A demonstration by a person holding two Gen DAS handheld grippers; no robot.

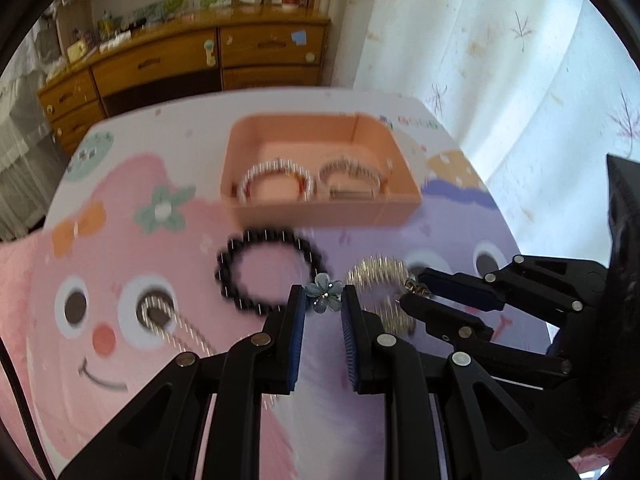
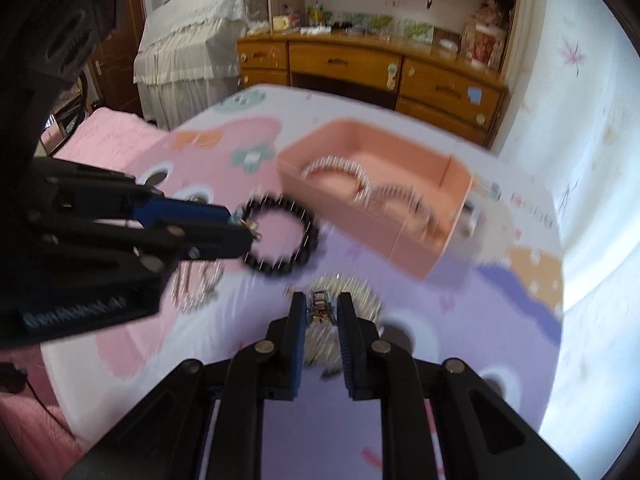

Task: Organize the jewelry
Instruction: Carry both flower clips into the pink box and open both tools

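My left gripper (image 1: 323, 300) is shut on a small blue flower charm (image 1: 324, 297), held above the cartoon mat. My right gripper (image 2: 320, 308) is shut on a small gold clasp piece (image 2: 319, 307); it shows at the right of the left wrist view (image 1: 412, 290). A glittery gold bracelet (image 1: 380, 276) lies under the right gripper. A black bead bracelet (image 1: 268, 270) lies on the mat, also in the right wrist view (image 2: 280, 236). A peach box (image 1: 320, 204) behind holds two pale bead bracelets (image 1: 276, 180). A thin silver chain (image 1: 176, 324) lies at the left.
The jewelry lies on a pink and purple cartoon mat (image 1: 120, 264) on a small table. A wooden drawer cabinet (image 1: 192, 60) stands behind, a white curtain (image 1: 520, 80) at the right, a covered bed (image 2: 184, 52) at the far left.
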